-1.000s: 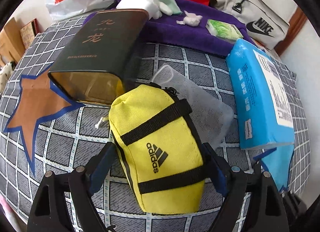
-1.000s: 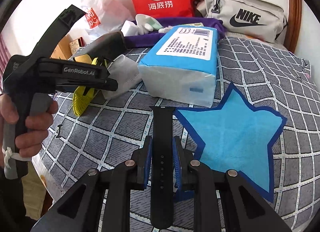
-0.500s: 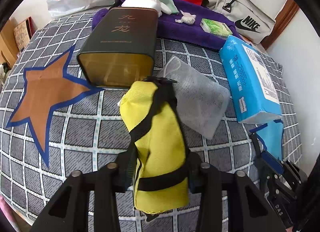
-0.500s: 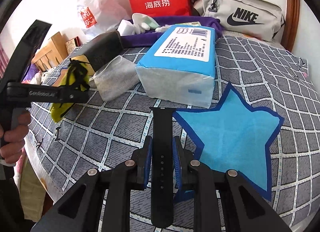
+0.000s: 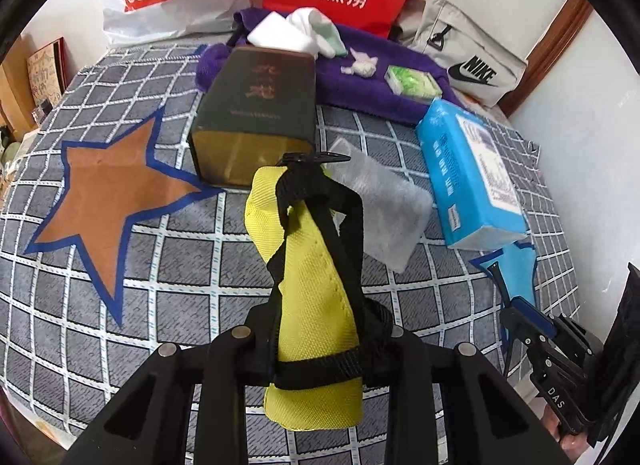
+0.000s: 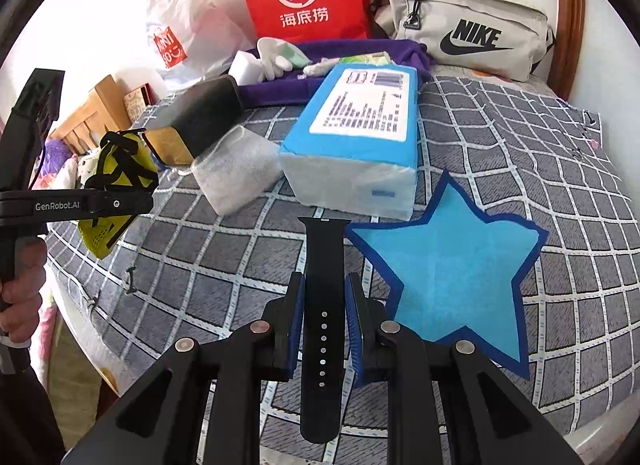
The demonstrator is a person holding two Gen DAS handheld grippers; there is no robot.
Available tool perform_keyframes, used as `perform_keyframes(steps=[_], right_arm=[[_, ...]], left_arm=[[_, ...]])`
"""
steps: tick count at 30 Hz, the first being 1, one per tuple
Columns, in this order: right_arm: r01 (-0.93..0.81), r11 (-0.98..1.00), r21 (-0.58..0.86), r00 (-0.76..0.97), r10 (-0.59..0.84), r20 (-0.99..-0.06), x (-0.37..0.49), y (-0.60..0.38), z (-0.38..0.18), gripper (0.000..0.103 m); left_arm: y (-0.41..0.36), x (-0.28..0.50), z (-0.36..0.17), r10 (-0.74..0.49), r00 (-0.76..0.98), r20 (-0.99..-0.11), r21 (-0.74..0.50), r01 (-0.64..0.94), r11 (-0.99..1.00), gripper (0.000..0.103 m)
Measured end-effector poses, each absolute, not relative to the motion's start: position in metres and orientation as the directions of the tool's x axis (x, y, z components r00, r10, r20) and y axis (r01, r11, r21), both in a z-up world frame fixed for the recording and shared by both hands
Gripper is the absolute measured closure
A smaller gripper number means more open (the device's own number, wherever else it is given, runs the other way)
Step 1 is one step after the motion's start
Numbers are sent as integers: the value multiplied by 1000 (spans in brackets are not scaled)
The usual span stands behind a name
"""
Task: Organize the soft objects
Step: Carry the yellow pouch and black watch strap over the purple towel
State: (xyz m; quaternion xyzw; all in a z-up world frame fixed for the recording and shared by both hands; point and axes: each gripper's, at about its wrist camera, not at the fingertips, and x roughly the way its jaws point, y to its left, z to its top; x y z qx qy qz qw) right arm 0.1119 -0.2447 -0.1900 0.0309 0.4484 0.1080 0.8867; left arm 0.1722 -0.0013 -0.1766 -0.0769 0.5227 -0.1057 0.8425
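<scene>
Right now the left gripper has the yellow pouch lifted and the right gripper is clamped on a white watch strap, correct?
Not quite: the watch strap in the right gripper is black, as the right wrist view shows. The left gripper, its jaws closing, does have the yellow pouch lifted.

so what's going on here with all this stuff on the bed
A person is sorting soft items on a checked bedspread with a handheld gripper in each hand. The left gripper has a yellow pouch squeezed between its jaws, which are closing, and holds it above the cover. The right gripper is clamped on a black watch strap beside the blue star patch. A tissue pack and dark tin lie behind.
</scene>
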Motion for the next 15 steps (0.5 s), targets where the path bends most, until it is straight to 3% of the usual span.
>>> perform_keyframes(steps=[15], right_arm=[[-176, 976, 127, 625, 210, -752, 120, -234, -145, 83]], left_arm=[[13, 173, -137, -246, 496, -833, -230, 94, 969, 76]])
